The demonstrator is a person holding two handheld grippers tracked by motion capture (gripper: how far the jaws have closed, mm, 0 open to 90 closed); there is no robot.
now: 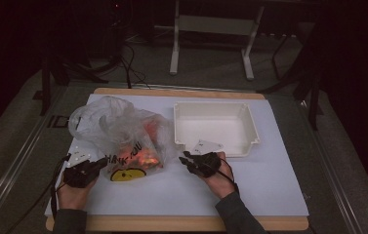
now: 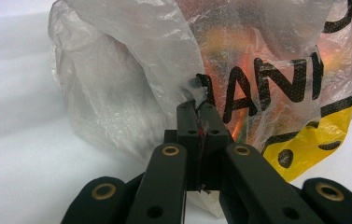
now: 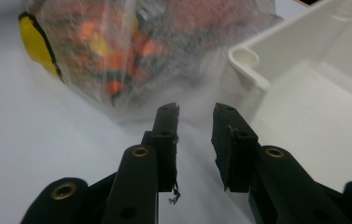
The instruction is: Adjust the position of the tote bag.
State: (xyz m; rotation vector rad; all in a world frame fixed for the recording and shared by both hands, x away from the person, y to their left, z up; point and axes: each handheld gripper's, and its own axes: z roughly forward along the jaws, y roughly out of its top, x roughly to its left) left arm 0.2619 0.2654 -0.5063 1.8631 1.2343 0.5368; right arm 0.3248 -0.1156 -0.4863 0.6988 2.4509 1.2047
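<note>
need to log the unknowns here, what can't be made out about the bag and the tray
- Plastic bag contents: orange shapes blurred behind crinkled film in every view.
- Bag lettering: cut off by the left gripper view's edge.
- White tray: near wall hidden behind the right gripper in the high view.

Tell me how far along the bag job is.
Early on, it looks. Done: the left gripper is shut on the bag, pinning a fold of plastic. In hand: the right gripper sits open beside the bag, gripping nothing. Left: the orange things remain inside the bag, and the tray holds nothing.
</note>
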